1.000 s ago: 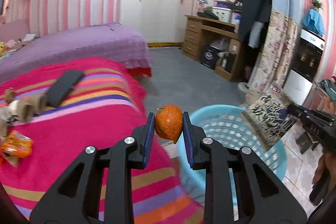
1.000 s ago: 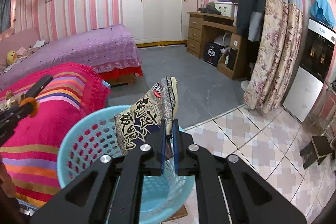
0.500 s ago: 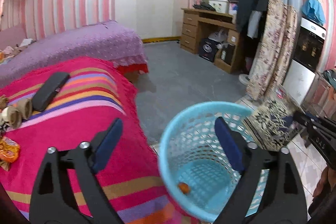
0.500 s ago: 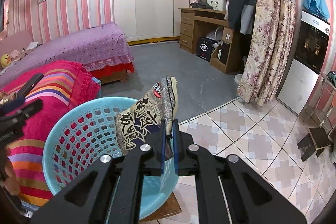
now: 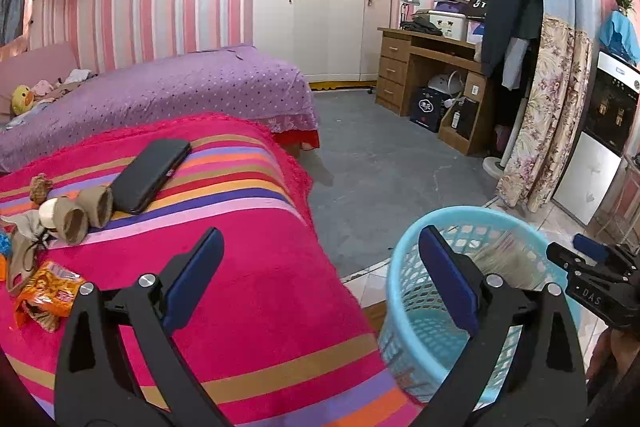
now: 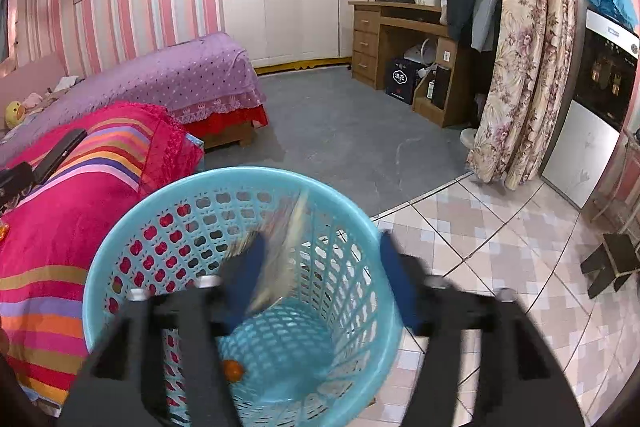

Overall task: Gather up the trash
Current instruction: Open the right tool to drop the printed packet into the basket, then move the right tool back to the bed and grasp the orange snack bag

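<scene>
Your left gripper point(image 5: 320, 283) has just spread wide and empty. Your right gripper point(image 6: 320, 279) has just opened, its blurred printed wrapper point(image 6: 280, 263) inside the light-blue plastic mesh basket point(image 6: 168, 195) beside the pink striped bedspread point(image 5: 248, 267), over pale floor tiles point(image 6: 500, 239).

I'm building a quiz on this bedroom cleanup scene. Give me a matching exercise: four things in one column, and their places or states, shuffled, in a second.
Things:
1. orange peel
2. black phone
3. orange snack wrapper
4. left hand-held gripper

Places or states:
A. jaws wide open, nothing between them
B. at the bottom of the blue basket
C. flat on the striped blanket, beside the cardboard tubes
D. crumpled at the blanket's near left edge

Pairs: 1-B, 2-C, 3-D, 4-A
</scene>
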`<state>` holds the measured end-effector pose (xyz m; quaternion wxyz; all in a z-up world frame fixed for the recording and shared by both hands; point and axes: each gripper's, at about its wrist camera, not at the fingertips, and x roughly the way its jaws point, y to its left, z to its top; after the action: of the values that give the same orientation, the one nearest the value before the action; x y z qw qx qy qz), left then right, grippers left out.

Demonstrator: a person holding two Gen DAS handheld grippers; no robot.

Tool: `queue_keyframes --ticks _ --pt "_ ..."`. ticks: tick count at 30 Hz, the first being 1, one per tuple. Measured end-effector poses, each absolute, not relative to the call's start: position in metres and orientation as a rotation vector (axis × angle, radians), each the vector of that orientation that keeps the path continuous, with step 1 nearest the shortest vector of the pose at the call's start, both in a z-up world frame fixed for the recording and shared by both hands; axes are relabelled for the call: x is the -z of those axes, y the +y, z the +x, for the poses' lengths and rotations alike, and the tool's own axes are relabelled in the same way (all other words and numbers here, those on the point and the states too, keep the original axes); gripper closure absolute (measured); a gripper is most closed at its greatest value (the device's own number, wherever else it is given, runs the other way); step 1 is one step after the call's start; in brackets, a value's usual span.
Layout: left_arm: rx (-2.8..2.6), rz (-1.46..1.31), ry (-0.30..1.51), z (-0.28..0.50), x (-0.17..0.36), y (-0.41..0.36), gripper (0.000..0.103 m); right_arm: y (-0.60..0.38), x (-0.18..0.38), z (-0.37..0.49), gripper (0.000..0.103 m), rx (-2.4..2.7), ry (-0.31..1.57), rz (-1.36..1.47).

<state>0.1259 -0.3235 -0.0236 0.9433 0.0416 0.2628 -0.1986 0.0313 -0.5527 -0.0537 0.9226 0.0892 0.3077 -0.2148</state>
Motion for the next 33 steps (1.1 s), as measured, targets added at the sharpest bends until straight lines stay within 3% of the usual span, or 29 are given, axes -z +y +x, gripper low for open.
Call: queue_keyframes --ticks 2,6,10,18,33 --pt "0.397 0.093 0.530 0.125 0.023 -0.317 0.008 -0.552 0.057 0.030 0.038 0.455 0.641 0.196" --pt "0.387 0.080 0.527 0.123 0.020 -0.299 0.007 -0.546 0.052 0.026 0.014 0.477 0.620 0.201" --pt "0.374 0.059 0.528 0.121 0.015 -0.278 0.006 -0.529 0.040 0.029 0.008 0.478 0.606 0.176" --pt "0.333 0.041 0.525 0.115 -0.003 -0.220 0.006 -0.466 0.006 0.041 0.006 0.403 0.533 0.144" --pt "0.086 0.042 0.531 0.132 -0.013 -0.026 0.005 -0.301 -0.020 0.105 0.005 0.146 0.486 0.074"
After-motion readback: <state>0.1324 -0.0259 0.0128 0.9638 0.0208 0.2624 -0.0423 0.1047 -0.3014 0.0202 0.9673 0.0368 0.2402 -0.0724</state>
